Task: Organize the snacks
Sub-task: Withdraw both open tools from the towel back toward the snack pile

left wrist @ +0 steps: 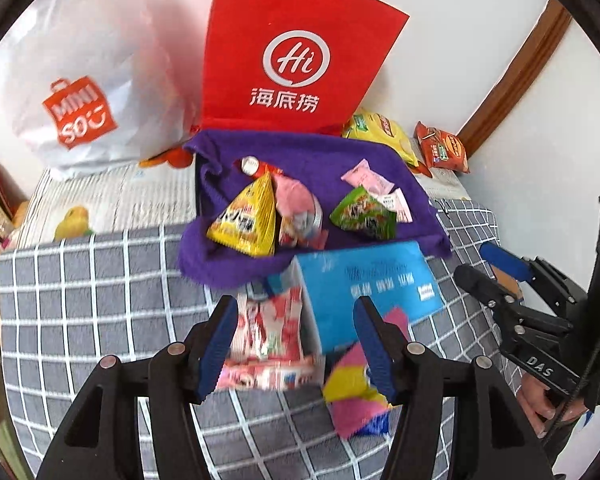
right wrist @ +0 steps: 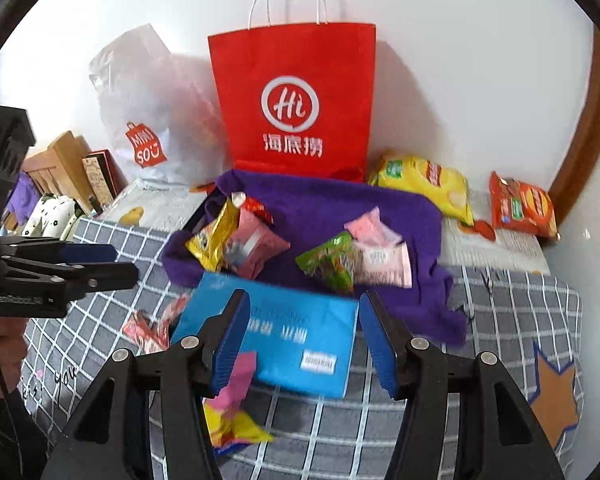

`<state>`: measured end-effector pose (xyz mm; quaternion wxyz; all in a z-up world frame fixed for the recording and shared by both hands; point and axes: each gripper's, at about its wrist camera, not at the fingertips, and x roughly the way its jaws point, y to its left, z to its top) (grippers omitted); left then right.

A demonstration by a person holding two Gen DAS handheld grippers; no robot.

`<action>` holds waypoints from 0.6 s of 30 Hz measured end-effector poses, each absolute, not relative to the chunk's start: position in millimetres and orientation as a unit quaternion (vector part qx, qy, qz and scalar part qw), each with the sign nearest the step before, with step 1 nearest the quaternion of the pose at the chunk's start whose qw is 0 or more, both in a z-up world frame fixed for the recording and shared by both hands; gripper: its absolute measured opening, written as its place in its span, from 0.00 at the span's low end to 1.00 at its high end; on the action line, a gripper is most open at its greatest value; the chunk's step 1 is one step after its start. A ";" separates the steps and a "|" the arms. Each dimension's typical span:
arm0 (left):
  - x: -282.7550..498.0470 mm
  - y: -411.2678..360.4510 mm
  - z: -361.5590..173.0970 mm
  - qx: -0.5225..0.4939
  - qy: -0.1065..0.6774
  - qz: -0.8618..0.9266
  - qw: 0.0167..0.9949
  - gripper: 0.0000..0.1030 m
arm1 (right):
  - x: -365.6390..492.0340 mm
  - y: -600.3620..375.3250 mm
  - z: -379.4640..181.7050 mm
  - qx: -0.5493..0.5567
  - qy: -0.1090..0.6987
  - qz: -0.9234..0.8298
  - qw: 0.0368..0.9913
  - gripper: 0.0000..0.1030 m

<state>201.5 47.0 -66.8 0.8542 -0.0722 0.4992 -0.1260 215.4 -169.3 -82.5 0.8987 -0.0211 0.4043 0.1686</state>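
A purple cloth [left wrist: 320,160] on the checked bedcover holds a yellow triangular packet [left wrist: 244,220], a pink packet [left wrist: 296,200], a green packet [left wrist: 364,214] and pale pink sachets [left wrist: 368,178]. In front of it lies a blue box [right wrist: 300,340], with a red-and-white packet [left wrist: 272,328] at its left and a pink-and-yellow wrapper [left wrist: 352,392] nearer me. My left gripper [left wrist: 296,312] hovers open over the red-and-white packet and the box edge, gripping nothing. My right gripper [right wrist: 305,304] hovers open over the blue box, also with nothing in it.
A red paper bag [right wrist: 296,104] and a white plastic bag [right wrist: 140,92] stand against the wall behind the cloth. A yellow chips bag [right wrist: 424,184] and an orange packet [right wrist: 524,204] lie at the back right. Boxes [right wrist: 68,164] crowd the left edge.
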 end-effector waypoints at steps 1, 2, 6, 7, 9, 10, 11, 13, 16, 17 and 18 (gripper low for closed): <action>197.3 48.5 -67.8 -0.075 0.500 -0.124 0.854 0.56 | 212.0 -168.3 -85.4 -0.021 0.409 0.165 0.897 0.55; 193.6 50.8 -69.2 -0.079 0.502 -0.120 0.853 0.56 | 208.1 -167.5 -88.0 -0.019 0.412 0.162 0.896 0.55; 183.2 56.1 -74.4 -0.088 0.508 -0.116 0.849 0.56 | 188.0 -163.2 -98.4 -0.009 0.417 0.167 0.894 0.55; 181.1 56.9 -75.1 -0.088 0.508 -0.116 0.849 0.56 | 183.9 -162.7 -100.4 -0.004 0.416 0.168 0.893 0.55; 176.7 60.0 -75.9 -0.092 0.506 -0.115 0.850 0.56 | 175.4 -161.7 -106.5 0.008 0.423 0.173 0.890 0.55; 174.7 61.3 -76.1 -0.094 0.505 -0.116 0.850 0.56 | 172.5 -160.6 -109.9 0.014 0.427 0.175 0.887 0.55; 173.1 62.6 -76.7 -0.097 0.505 -0.117 0.850 0.56 | 170.5 -159.7 -112.2 0.019 0.431 0.178 0.885 0.55; 170.0 63.3 -77.7 -0.098 0.506 -0.119 0.848 0.56 | 165.6 -157.8 -117.9 0.037 0.438 0.187 0.878 0.55; 165.1 63.7 -77.8 -0.097 0.506 -0.121 0.848 0.56 | 157.0 -150.9 -123.8 0.045 0.442 0.203 0.873 0.57; 163.2 63.5 -77.3 -0.096 0.506 -0.122 0.849 0.56 | 155.5 -148.6 -124.7 0.045 0.442 0.204 0.872 0.61; 161.4 63.3 -76.5 -0.095 0.505 -0.124 0.849 0.56 | 153.2 -144.4 -127.0 0.044 0.443 0.208 0.871 0.61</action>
